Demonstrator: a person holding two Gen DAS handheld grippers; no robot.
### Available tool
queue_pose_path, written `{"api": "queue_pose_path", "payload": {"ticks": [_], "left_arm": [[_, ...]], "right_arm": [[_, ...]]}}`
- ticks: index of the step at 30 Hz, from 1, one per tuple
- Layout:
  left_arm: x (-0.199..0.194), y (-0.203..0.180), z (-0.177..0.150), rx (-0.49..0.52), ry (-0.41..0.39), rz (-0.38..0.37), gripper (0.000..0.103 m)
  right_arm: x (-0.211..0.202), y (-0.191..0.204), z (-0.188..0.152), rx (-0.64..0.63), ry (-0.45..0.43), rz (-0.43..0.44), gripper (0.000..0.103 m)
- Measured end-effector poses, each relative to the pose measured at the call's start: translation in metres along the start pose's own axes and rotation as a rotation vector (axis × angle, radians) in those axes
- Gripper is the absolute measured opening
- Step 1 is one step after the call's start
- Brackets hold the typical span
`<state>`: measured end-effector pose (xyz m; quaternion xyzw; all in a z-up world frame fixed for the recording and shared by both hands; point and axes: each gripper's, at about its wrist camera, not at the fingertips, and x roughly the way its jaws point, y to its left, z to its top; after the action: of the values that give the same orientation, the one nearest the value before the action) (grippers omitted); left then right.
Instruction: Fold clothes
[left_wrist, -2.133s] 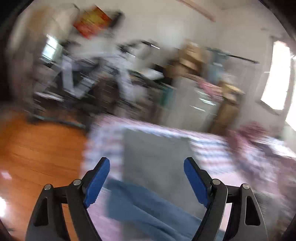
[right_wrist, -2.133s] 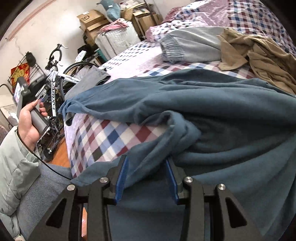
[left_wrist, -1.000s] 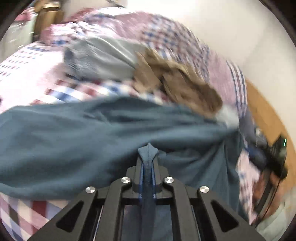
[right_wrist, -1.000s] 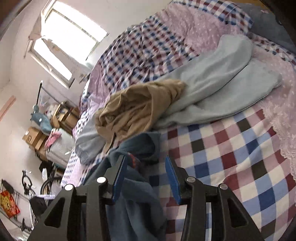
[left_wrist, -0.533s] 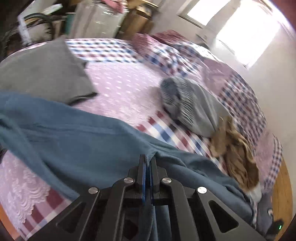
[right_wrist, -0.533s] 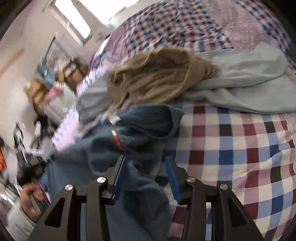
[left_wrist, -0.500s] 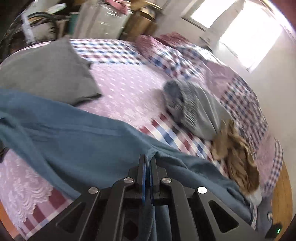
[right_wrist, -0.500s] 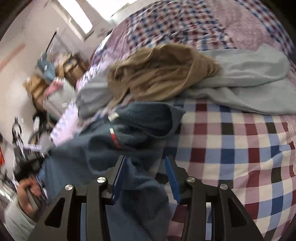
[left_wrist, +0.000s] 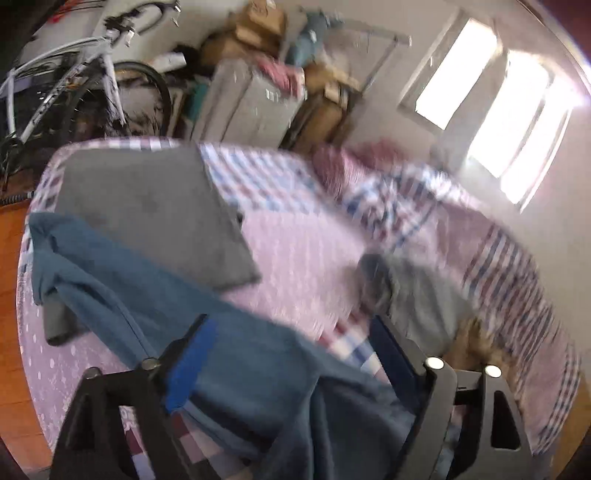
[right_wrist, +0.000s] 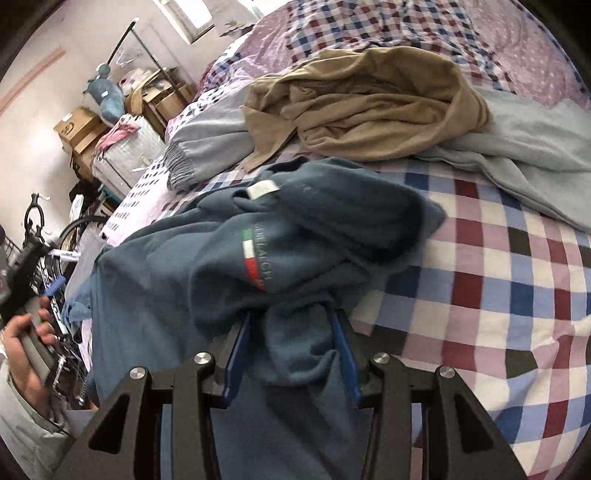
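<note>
Your right gripper (right_wrist: 291, 354) pinches a bunched fold of the soft teal-blue fleece sweatshirt (right_wrist: 192, 280), rumpled across the checked bedspread (right_wrist: 498, 280). Your left gripper (left_wrist: 291, 369) gapes wide above the sweatshirt, holding nothing.

Left wrist view motion-blurred: bed cover (left_wrist: 314, 266) pattern smeared, grey garment (left_wrist: 417, 295) edges indistinct. Blue garment (right_wrist: 229, 266) runs off the bottom edge in both views. Right gripper (right_wrist: 291, 354) fingertips buried in its folds.

Black hand-held gripper (right_wrist: 291, 339), blue finger pads (right_wrist: 236, 350), silver screws, pale green sleeve (right_wrist: 22, 435)
</note>
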<state>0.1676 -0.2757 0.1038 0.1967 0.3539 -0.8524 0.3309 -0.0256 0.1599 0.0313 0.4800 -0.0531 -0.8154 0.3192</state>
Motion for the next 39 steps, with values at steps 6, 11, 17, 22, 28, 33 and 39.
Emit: {"api": "queue_pose_path", "payload": {"ticks": [6, 11, 17, 22, 28, 33, 39], "left_arm": [[0.003, -0.043, -0.032, 0.122, 0.160, -0.352, 0.088], [0.019, -0.110, -0.086, 0.288, 0.434, -0.697, 0.088], [0.028, -0.154, -0.139, 0.493, 0.580, -0.775, 0.088], [0.042, -0.169, -0.170, 0.611, 0.648, -0.718, 0.075], [0.052, -0.172, -0.189, 0.665, 0.667, -0.647, 0.028], [0.054, -0.170, -0.178, 0.611, 0.616, -0.648, 0.012], [0.072, -0.154, -0.143, 0.466, 0.526, -0.572, 0.010]], "right_arm": [[0.005, 0.031, -0.003, -0.095, -0.033, 0.002, 0.020], [0.010, 0.068, -0.008, -0.211, -0.061, 0.031, 0.016], [0.019, 0.088, -0.020, -0.285, -0.052, 0.091, 0.022], [0.014, 0.081, -0.019, -0.296, -0.028, 0.138, 0.040], [0.000, 0.058, -0.014, -0.291, -0.026, 0.130, 0.056], [-0.015, 0.029, -0.006, -0.211, -0.066, 0.092, 0.058], [-0.033, -0.007, 0.004, -0.115, -0.114, 0.045, 0.060]]}}
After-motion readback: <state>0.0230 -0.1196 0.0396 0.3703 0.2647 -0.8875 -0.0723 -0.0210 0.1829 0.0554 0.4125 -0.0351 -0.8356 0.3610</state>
